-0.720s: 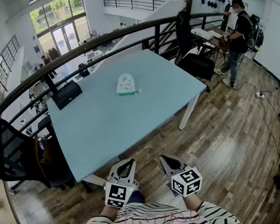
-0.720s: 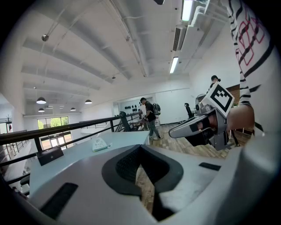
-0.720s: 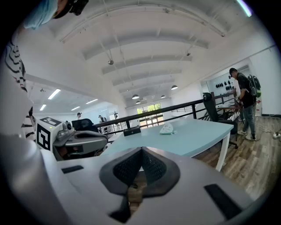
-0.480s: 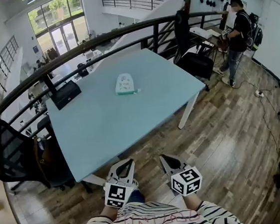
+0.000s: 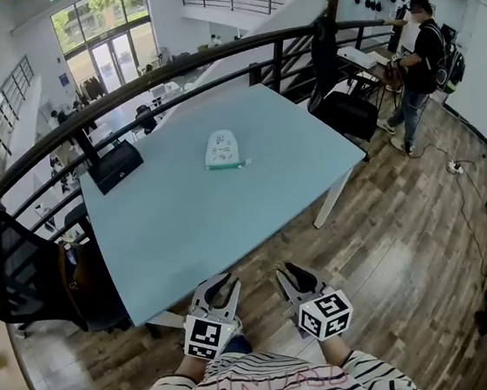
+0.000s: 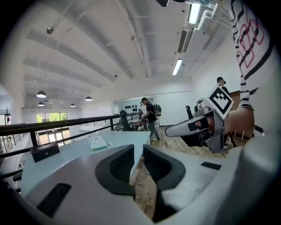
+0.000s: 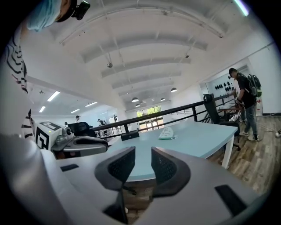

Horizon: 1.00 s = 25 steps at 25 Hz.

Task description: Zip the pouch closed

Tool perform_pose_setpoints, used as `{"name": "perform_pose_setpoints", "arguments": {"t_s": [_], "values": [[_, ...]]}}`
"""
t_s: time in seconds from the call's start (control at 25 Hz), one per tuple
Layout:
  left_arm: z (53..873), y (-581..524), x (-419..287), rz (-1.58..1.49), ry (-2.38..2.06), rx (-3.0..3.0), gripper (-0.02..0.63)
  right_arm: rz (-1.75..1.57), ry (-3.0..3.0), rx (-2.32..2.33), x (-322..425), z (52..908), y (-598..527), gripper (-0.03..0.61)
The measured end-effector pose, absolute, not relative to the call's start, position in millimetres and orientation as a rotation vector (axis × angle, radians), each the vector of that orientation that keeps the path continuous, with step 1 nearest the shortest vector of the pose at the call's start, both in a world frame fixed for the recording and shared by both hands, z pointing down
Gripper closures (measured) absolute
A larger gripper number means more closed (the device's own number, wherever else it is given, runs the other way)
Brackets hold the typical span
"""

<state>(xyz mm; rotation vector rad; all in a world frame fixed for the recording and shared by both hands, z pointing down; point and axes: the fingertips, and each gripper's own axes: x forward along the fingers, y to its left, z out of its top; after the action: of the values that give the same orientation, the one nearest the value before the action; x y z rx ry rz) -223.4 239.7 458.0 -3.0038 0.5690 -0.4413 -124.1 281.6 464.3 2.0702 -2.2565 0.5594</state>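
The pouch (image 5: 221, 149) is white with a green edge. It lies flat on the far half of the light blue table (image 5: 185, 222), and is also in the left gripper view (image 6: 98, 143) and the right gripper view (image 7: 167, 133). Both grippers hang side by side off the table's near edge, over the wooden floor and far from the pouch. My left gripper (image 5: 224, 281) (image 6: 138, 160) has its jaws together with only a thin slit, and nothing is between them. My right gripper (image 5: 290, 271) (image 7: 143, 165) stands the same way, with nothing held.
A black box (image 5: 116, 165) sits at the table's far left corner. A dark railing (image 5: 211, 62) runs behind the table. Black chairs stand at the left (image 5: 26, 276) and far right (image 5: 343, 113). A person (image 5: 417, 65) stands at the far right.
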Motion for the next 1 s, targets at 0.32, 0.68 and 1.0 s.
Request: {"name": "perform_pose_setpoints", "arguments": {"t_s": [0.32,0.68,1.0], "values": [[465,174,-220,-0.478,0.548,-3.042,0.515,0.597,-2.223,2.093,-113,464,217,0.460],[454,96,-224,-0.434,0.519,-3.050,0.515,0.600,-2.181,2.154,-109,456,141,0.460],[458,56,-229,-0.428,0.547,-3.083,0.515,0.607,-2.153,2.159,-103,455,105,0.460]]}}
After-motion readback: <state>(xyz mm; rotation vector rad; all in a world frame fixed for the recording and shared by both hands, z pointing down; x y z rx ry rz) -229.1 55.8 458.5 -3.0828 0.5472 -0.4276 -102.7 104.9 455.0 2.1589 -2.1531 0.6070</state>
